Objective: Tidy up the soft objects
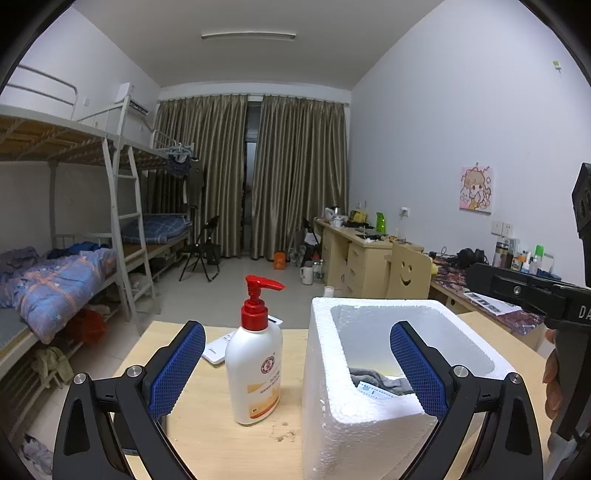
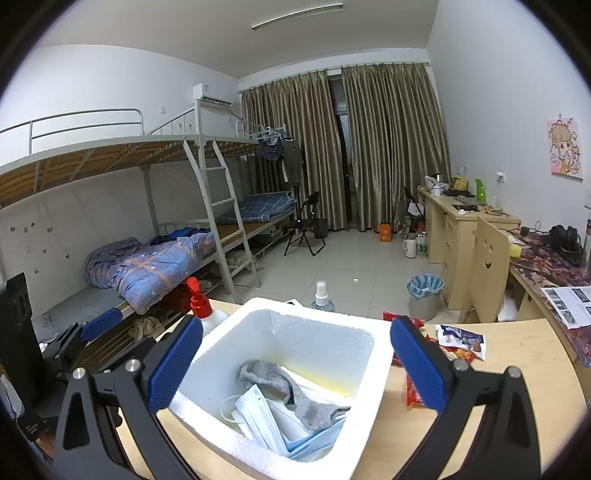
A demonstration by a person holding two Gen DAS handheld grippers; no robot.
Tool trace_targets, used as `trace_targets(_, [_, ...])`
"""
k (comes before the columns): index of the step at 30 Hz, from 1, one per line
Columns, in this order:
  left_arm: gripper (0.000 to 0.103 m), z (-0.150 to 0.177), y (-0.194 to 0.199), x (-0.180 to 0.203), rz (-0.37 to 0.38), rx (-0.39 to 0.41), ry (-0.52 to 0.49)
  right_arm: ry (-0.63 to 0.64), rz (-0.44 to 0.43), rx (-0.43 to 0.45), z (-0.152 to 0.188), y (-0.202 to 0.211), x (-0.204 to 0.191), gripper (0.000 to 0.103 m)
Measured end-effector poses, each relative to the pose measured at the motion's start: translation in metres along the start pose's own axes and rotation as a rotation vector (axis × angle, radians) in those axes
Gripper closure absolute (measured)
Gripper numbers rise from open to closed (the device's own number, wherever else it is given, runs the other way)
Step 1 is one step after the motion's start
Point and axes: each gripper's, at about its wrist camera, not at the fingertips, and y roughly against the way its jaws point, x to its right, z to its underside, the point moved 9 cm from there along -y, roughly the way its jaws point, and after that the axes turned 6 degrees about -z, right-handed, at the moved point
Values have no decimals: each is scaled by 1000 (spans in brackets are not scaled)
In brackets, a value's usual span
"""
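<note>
While both claws, left gripper (image 1: 297, 363) and right gripper (image 2: 295, 363), hang open and empty, the sock (image 2: 291, 393) and masks (image 2: 266, 419) lie inside the foam box (image 2: 258, 310); task looks nearly done, snack packets (image 2: 460, 345) at 3 o'clock left.

Dim, even, bluish light from the ceiling tube (image 1: 248, 36); shadows soft. Fisheye bends the walls near black corners; focus sharp.
</note>
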Motion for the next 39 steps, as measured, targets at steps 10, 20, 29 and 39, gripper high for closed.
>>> trace_targets(10, [3,-5,8,8,8,-22,-12,-1,39,16,-1,29,2,0])
trace_targets(20, [3,-15,46,29,18,3,-19,14,60,59,-3,70,-1,0])
trace_targets(29, [3,-23,89,42,33,35,-34,22,43,85,3,109,-14,0])
trace_targets(39, [3,-26,142,53,51,77,-40,53,54,124,11,150,-28,0])
